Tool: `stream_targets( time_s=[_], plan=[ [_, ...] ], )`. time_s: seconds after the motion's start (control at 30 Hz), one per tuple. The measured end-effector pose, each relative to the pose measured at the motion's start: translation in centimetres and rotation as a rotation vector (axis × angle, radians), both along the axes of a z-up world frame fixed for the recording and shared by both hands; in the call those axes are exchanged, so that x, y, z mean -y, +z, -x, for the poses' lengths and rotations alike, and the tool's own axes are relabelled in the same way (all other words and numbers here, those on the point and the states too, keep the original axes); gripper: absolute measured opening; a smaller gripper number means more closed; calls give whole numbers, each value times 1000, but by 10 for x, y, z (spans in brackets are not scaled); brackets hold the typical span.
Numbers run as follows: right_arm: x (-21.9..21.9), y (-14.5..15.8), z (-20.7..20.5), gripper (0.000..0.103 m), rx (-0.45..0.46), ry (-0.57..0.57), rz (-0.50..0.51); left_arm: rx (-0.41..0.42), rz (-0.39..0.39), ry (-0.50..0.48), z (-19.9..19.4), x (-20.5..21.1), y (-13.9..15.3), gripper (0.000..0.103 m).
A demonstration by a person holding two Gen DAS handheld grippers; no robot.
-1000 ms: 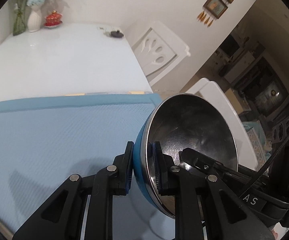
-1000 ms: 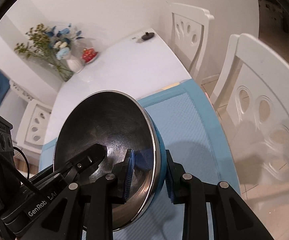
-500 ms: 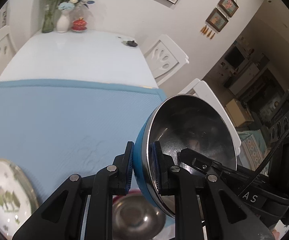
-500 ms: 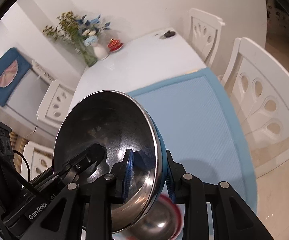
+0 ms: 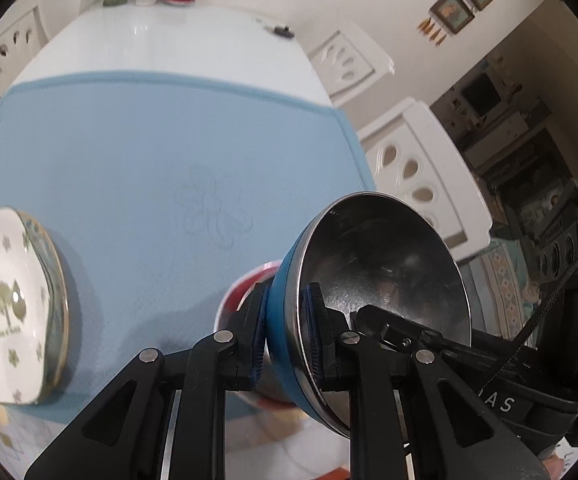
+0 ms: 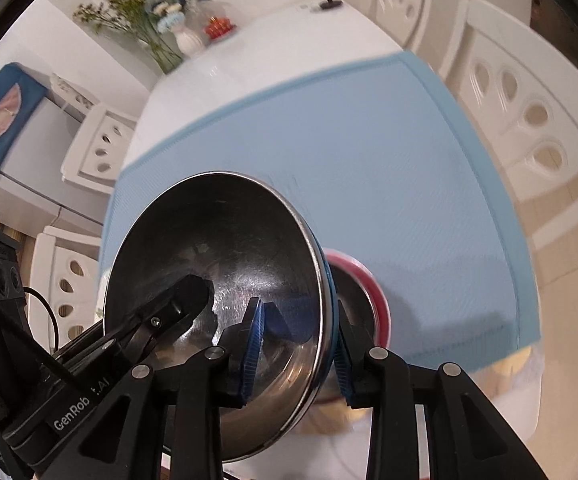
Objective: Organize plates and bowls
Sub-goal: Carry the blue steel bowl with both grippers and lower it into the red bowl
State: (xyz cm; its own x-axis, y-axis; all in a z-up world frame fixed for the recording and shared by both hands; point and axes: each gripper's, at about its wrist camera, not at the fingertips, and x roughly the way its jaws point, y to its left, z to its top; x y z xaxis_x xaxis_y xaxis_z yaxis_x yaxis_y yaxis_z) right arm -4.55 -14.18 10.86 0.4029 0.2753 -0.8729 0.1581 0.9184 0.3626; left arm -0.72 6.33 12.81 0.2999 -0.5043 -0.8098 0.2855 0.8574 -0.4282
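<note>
Both grippers are shut on the rim of one steel bowl with a blue outside (image 5: 385, 272), which also fills the right wrist view (image 6: 229, 264). My left gripper (image 5: 287, 332) pinches its left rim; my right gripper (image 6: 297, 356) pinches the opposite rim. The bowl is held tilted above the near edge of the blue mat (image 5: 161, 168). A red-rimmed steel bowl (image 6: 365, 292) sits on the mat just below and behind it, and shows partly in the left wrist view (image 5: 245, 288). A white plate with green trees (image 5: 5, 304) lies at the mat's left.
White chairs (image 5: 421, 176) stand along the table's right side, and others stand on the left (image 6: 61, 292). A vase of flowers (image 6: 177, 28), a small red pot (image 6: 219, 26) and a small dark object (image 5: 283, 32) stand at the far end of the white table.
Both grippers have pulled back toward the table's near edge with the bowl held between them. The white plate and the red-rimmed bowl have come fully into view below.
</note>
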Motion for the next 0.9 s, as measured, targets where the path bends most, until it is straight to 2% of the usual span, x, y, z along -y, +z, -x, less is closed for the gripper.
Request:
stream_targets(
  time_s=[0.2, 0.4, 0.6, 0.77, 0.9],
  plan=[
    [5, -24, 6, 32, -82, -26, -13, -55, -13, -24, 7, 5, -22, 15],
    [12, -41, 7, 34, -139, -39, -28, -62, -41, -52, 14, 7, -30, 15],
    [11, -44, 5, 34, -152, -38, -28, -73, -51, -64, 10, 8, -34, 15],
    [11, -44, 2, 34, -144, -35, -32, -20, -140, -66, 8, 9, -31, 17],
    [22, -44, 0, 34, -133, -53, 10, -21, -103, -34, 1, -9, -27, 17]
  ],
)
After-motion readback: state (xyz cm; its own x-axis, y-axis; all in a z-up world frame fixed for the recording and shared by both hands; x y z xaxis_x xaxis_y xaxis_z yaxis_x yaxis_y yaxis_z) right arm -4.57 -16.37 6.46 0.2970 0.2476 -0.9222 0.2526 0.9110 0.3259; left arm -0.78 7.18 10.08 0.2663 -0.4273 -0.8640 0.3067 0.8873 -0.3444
